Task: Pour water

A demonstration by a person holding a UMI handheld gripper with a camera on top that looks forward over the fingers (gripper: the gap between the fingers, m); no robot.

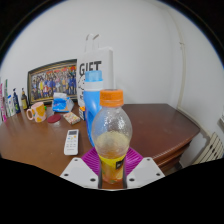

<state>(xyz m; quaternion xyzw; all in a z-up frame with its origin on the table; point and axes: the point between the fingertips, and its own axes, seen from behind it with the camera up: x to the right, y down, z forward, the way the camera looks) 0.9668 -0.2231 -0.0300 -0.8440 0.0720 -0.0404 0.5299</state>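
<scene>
- A dark brown wooden table (160,125) fills the scene ahead of me, backed by a pale wall with a framed picture (52,80) leaning against it.
- On the table sit a white remote (72,141), a yellow-handled mug (37,112), a blue cup (60,102) and a row of small bottles (14,102) by the picture.
- A tall blue bottle (91,100) stands behind the near one, with a white carton (98,58) further back; its lettering is partly covered.
- The small bottles are too tiny to make out.
- My gripper (112,166) holds the clear orange-capped bottle (111,133) upright, both pink pads (93,158) pressed to its base, amber liquid low inside.
</scene>
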